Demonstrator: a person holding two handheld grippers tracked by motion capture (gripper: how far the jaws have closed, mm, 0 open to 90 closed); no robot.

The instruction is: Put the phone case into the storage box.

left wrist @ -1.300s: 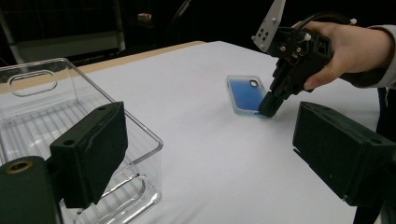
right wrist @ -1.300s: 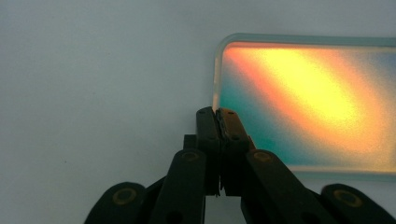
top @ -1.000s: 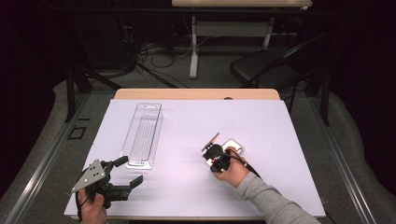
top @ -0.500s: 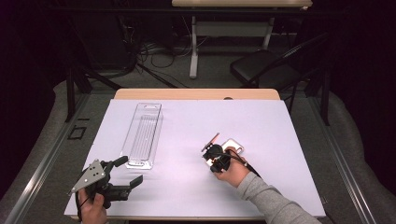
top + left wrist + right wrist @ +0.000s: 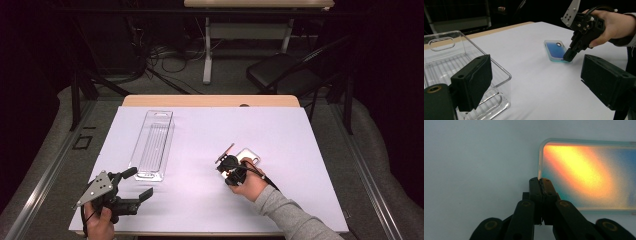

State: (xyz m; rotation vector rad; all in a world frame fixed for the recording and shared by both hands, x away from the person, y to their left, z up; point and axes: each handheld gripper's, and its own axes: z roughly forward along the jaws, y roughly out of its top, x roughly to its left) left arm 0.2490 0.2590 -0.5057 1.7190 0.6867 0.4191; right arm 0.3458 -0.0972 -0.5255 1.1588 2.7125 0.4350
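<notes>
1. The phone case [image 5: 554, 50] lies flat on the white table [image 5: 200, 145], right of centre and near the front edge. In the high view the right gripper [image 5: 231, 170] and the hand holding it cover much of the case, so only a pale corner [image 5: 248, 155] shows.
2. In the right gripper view the case [image 5: 586, 175] runs off the right edge of the picture. Its surface glows orange, yellow and blue there, while in the left gripper view it looks plain blue with a clear rim.
3. The right gripper's fingers [image 5: 541, 185] are clenched tight together at the case's short edge. Whether they pinch the thin rim or only press against it is hard to make out.
4. Seen from the left gripper view, the right gripper [image 5: 569, 55] tilts steeply down, its tip resting at the near end of the case. The right hand [image 5: 614, 23] wraps its body from above, and a grey sleeve runs off the picture.
5. The left gripper [image 5: 134, 183] sits at the front left of the table, held low and nearly level by the left hand [image 5: 97, 223]. Its fingers [image 5: 472, 80] are released, spread wide with nothing between them.
6. A clear plastic bin [image 5: 152, 145] stands just beyond the left gripper, well apart from the case. Its left side is cut off in the left gripper view.
</notes>
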